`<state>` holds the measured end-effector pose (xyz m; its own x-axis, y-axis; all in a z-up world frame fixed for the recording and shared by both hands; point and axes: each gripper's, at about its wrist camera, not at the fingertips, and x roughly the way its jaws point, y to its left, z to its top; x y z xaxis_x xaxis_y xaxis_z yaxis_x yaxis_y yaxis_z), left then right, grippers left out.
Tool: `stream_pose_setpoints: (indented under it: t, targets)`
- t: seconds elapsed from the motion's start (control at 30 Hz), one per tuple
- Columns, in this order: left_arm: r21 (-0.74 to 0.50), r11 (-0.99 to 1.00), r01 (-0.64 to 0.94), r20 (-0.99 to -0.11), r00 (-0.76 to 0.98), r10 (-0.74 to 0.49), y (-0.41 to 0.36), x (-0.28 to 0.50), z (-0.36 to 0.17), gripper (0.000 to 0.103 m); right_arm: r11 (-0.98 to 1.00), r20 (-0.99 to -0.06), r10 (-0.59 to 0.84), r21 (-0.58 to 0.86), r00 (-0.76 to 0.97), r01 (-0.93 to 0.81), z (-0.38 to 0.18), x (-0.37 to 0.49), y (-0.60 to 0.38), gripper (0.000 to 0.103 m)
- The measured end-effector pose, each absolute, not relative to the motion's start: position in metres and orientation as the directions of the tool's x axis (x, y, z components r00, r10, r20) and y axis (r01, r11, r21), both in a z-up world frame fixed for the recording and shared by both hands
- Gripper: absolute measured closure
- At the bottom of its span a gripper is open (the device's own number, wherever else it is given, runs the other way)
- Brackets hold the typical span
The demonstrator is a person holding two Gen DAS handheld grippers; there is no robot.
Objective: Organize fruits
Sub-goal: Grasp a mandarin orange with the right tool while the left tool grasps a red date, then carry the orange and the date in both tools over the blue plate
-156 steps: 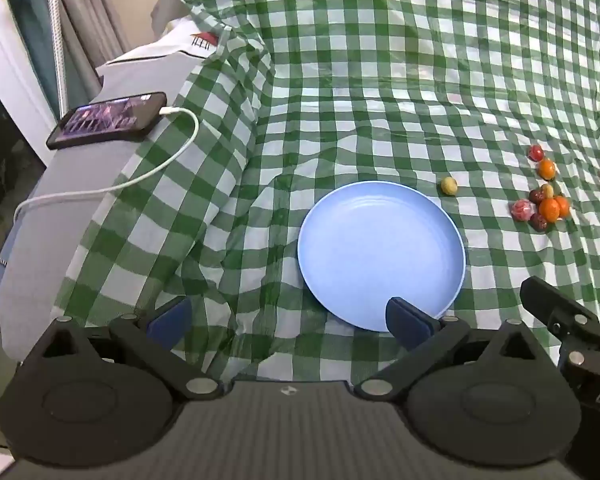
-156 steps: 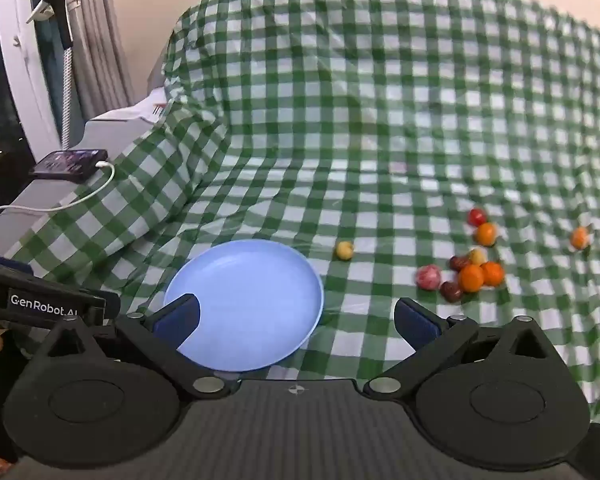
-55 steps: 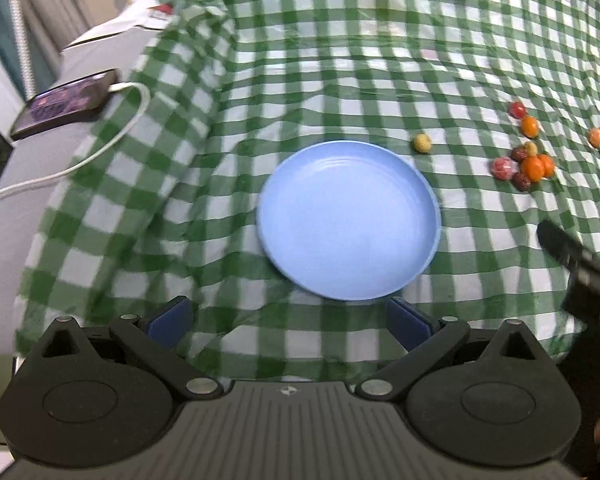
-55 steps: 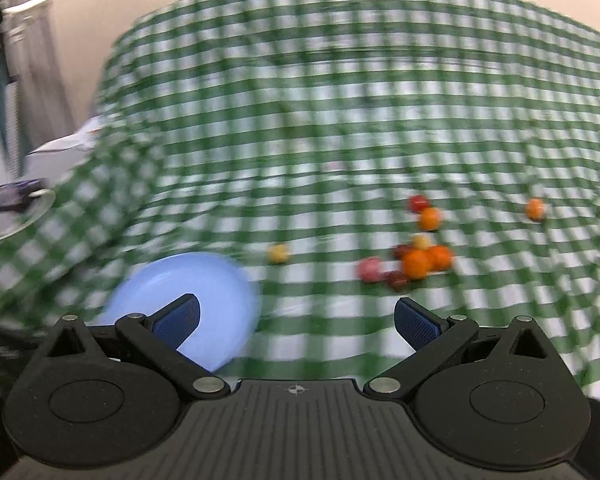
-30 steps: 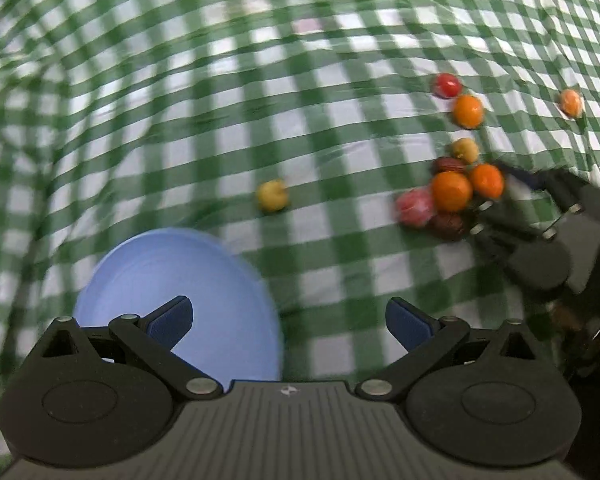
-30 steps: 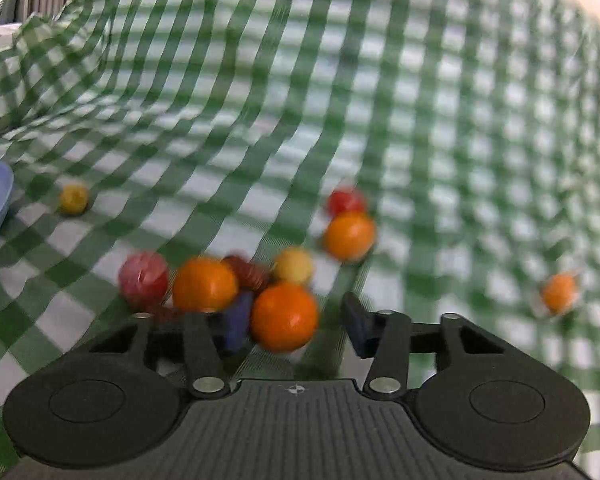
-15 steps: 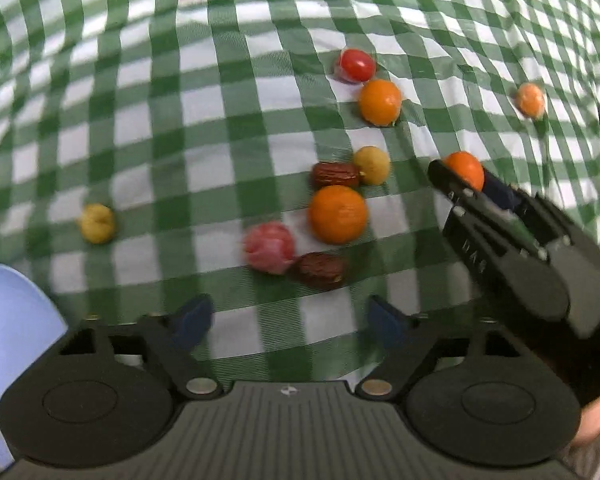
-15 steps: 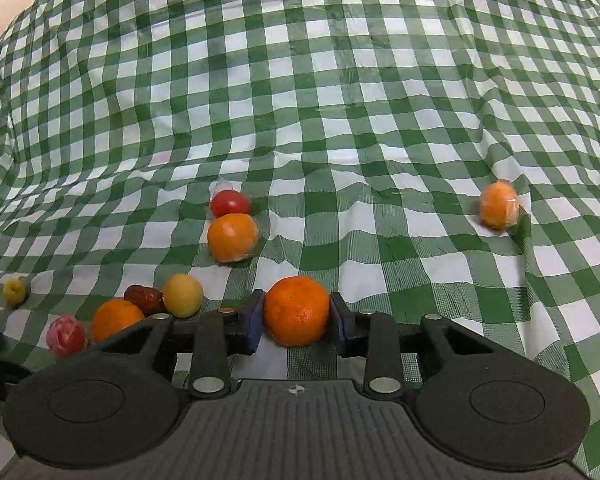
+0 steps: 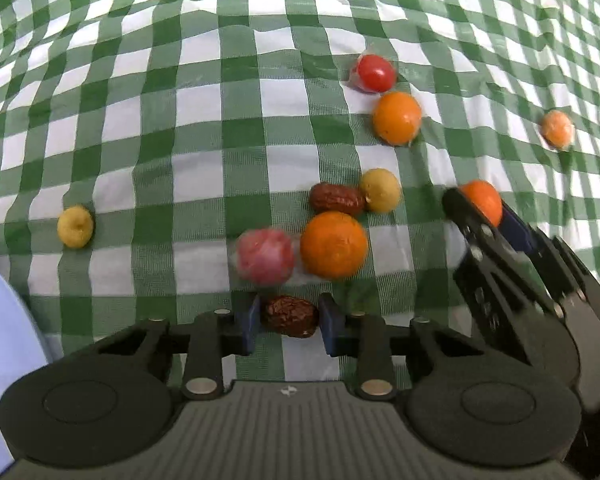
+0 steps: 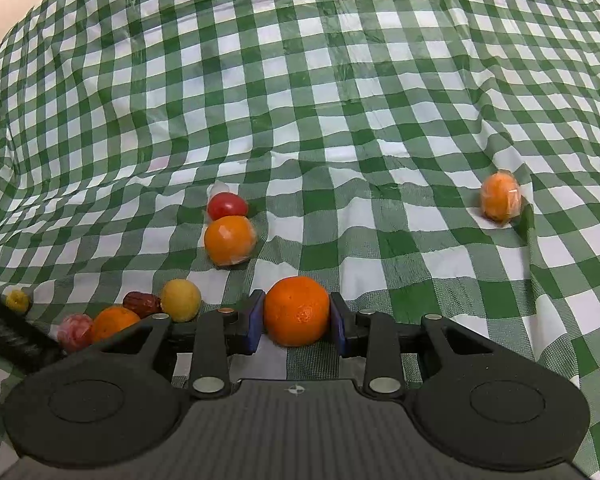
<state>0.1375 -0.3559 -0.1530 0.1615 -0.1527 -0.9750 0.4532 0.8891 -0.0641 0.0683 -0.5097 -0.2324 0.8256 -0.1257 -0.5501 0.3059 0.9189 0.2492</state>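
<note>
the left hand-held gripper (image 9: pixel 288 322), at the bottom centre of the left wrist view, points steeply down with a wrinkled dark brown dried date (image 9: pixel 289 316) between its blue pads; its jaws are closing, and the pads look to be just meeting the date's ends, though i cannot tell whether they press on it yet. the right hand-held gripper (image 10: pixel 296 322), low in the centre of the right wrist view, is clamped narrow on a round bright orange tangerine (image 10: pixel 297 311), both blue pads pressed to its sides

judging by how things lie, the sorting has barely begun. the pale blue round plastic plate (image 9: pixel 0 360) shows only as a sliver at the lower left edge of the left wrist view, and the part in view carries no fruit. everything else lies loose on the green-and-white checked cloth covering the worktop (image 9: pixel 220 100): a blurred pink-red round fruit (image 9: pixel 265 255) touching a larger orange (image 9: pixel 334 245) just above the left hand-held gripper, a second brown date (image 9: pixel 336 199) against a yellow-green round fruit (image 9: pixel 381 190), a small red tomato (image 9: pixel 374 73) and a film-wrapped orange (image 9: pixel 397 118) higher up, a small yellow fruit (image 9: pixel 75 226) alone at mid left, and a wrapped orange (image 9: pixel 557 128) well apart at the right

so two pieces are being taken and none is seen placed; the rest are left to gather
</note>
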Motion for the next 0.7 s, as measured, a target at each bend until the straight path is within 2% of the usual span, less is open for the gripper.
stream_pose_setpoints:
  t: [0.3,0.43,0.53,0.7]
  targets:
    - [-0.034,0.866,0.499,-0.951,0.249,-0.181,-0.287,0.101,-0.085,0.069,0.879,-0.516,-0.271,0.211,0.813,0.427,-0.226,0.055,-0.518,0.068]
    - [-0.011,0.878,0.479,-0.936,0.304,-0.177,-0.227,0.071,-0.053,0.069,0.877,-0.461,-0.318,0.188,0.829,0.441,-0.183,0.029,-0.502,0.068]
    - [0.029,0.899,0.437,-0.926,0.351,-0.141,-0.18,0.051,-0.036,0.069,0.893,-0.406,-0.224,0.279,0.886,0.354,-0.142,-0.005,-0.475,0.068]
    - [0.011,0.935,0.356,-0.916,0.379,-0.133,-0.105,0.022,-0.015,0.069,0.934,-0.394,0.028,0.339,0.919,0.117,-0.102,-0.057,-0.399,0.068]
